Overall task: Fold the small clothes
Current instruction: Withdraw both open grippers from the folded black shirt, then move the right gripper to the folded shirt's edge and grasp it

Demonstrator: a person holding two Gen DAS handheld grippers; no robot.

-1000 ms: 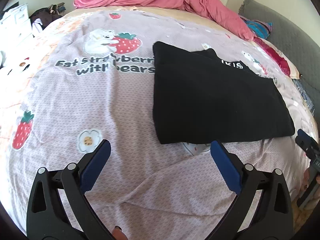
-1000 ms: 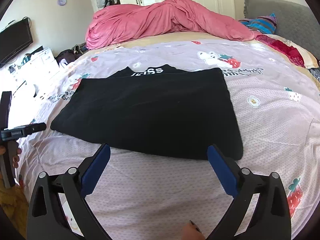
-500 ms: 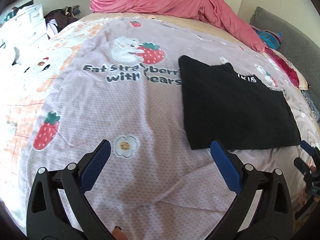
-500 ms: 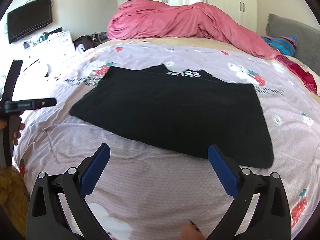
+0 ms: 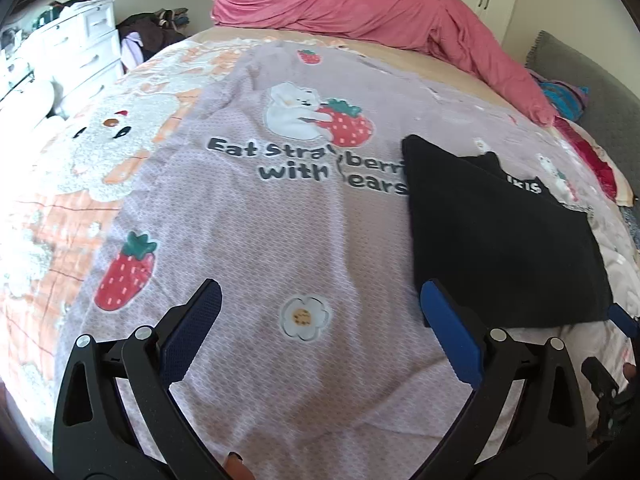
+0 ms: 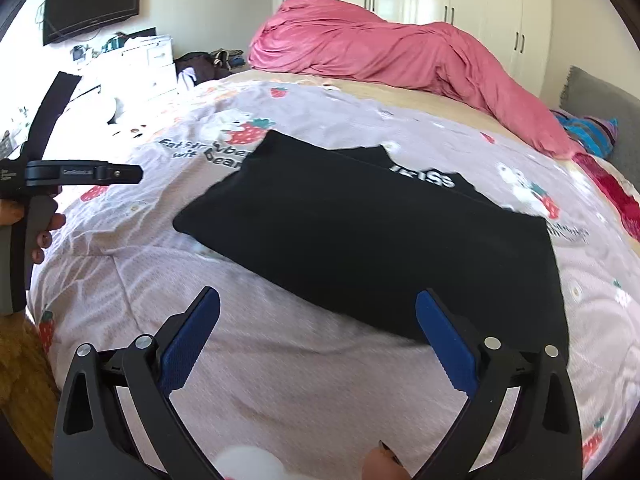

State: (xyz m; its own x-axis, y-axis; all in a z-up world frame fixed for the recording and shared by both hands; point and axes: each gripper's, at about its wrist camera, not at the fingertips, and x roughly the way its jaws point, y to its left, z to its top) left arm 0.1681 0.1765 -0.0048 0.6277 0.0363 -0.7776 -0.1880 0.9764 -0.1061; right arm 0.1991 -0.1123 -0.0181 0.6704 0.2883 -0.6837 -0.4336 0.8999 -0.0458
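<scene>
Although the black garment (image 6: pixel 372 240) is seen lying flat on the bed (image 5: pixel 240 220), it is judged only partly folded — a rough rectangle with its lettered collar exposed at the far edge. It rests on the patterned sheet, well short of the pink duvet (image 6: pixel 384 52). The left tool (image 5: pixel 320 328) is held wide open and empty over bare sheet, just beside the garment's near left corner. The right tool (image 6: pixel 318 336) is likewise spread wide, nothing gripped, just short of the near hem. Further folds are judged outstanding — no grasp has yet been made.
</scene>
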